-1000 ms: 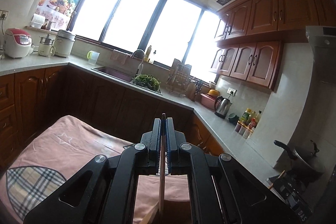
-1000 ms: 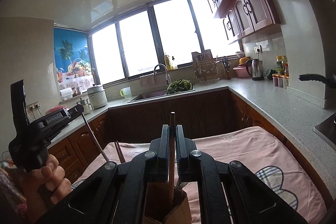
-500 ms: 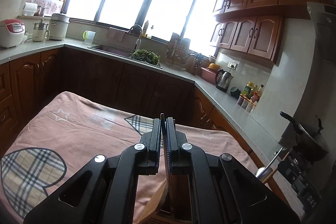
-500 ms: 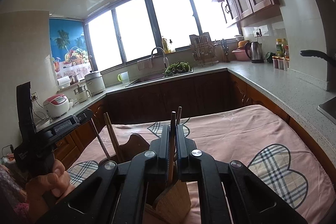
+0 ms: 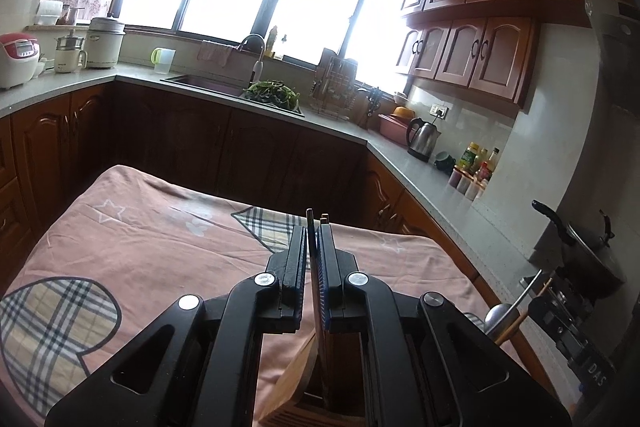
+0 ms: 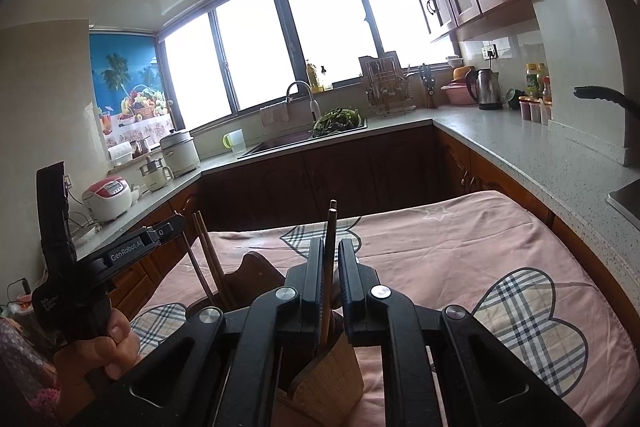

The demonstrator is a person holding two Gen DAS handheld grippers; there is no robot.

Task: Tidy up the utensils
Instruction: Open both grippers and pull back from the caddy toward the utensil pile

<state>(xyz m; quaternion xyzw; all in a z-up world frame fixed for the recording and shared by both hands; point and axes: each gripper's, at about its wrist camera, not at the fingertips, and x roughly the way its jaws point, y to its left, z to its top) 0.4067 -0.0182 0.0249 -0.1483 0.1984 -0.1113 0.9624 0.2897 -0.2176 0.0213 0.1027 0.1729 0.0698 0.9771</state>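
Note:
In the left wrist view my left gripper [image 5: 314, 227] has a brown chopstick [image 5: 317, 291] between its fingers. Its jaws are opening: the stick leans on the right pad and a slit shows on the left. The stick's lower end stands in the wooden utensil holder [image 5: 294, 381]. My right gripper [image 6: 331, 243] has another chopstick [image 6: 330, 227] upright between its jaws, which are opening too, with a gap on the right side. That stick drops into the holder [image 6: 332, 375]. The left gripper [image 6: 174, 225] shows from the side beside two chopsticks [image 6: 208, 259].
The holder stands on a table under a pink cloth [image 6: 460, 251] with plaid hearts. A hand [image 6: 96, 343] grips the left tool. A metal spoon [image 5: 498, 315] rises at the right. Counters [image 6: 520, 147] with a kettle, bottles, sink and cookers ring the table.
Both grippers have come down with their chopsticks, whose ends now stand in the wooden holder. Both pairs of jaws have eased slightly apart from the sticks.

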